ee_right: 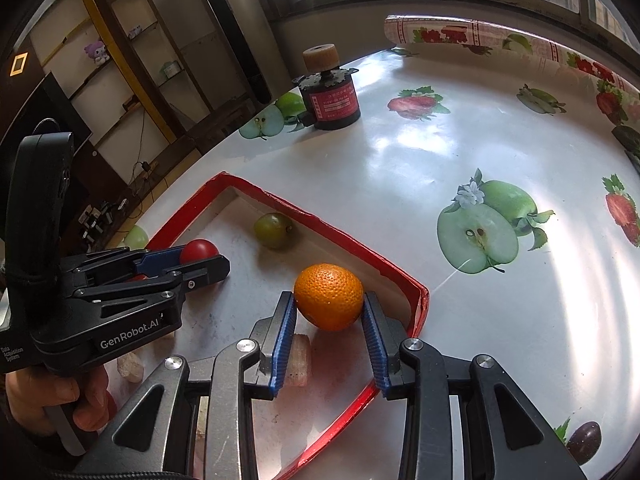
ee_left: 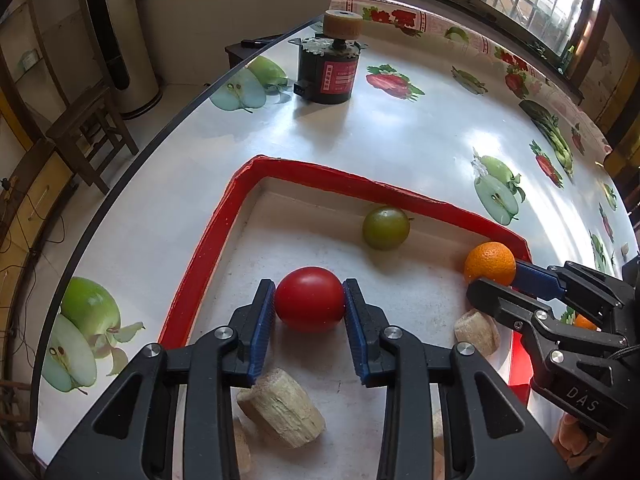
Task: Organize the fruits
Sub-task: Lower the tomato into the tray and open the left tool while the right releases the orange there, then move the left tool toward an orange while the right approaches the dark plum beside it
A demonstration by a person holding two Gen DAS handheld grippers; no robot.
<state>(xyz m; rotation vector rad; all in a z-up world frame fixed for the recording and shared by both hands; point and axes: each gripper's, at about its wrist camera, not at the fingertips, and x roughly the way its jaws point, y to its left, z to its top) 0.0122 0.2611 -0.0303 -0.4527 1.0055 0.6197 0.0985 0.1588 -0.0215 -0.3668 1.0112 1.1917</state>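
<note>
The fruit-printed table (ee_left: 400,148) carries a red-rimmed tray (ee_left: 208,248), a shallow white-floored box; inside it lie a green fruit (ee_left: 386,227) near the far wall and pale cut stem pieces (ee_left: 280,408) close to the cameras. The step in hand looks like handling two fruits inside the tray at once; done well, each should stay low and clear of the rim, without knocking the stem pieces. The left gripper (ee_left: 309,300) stands narrowly apart, its blue pads touching both sides of the red tomato (ee_left: 309,299); the right gripper (ee_right: 329,312) likewise hugs the orange (ee_right: 329,297) in the tray's corner; whether either grip is firm I cannot say.
</note>
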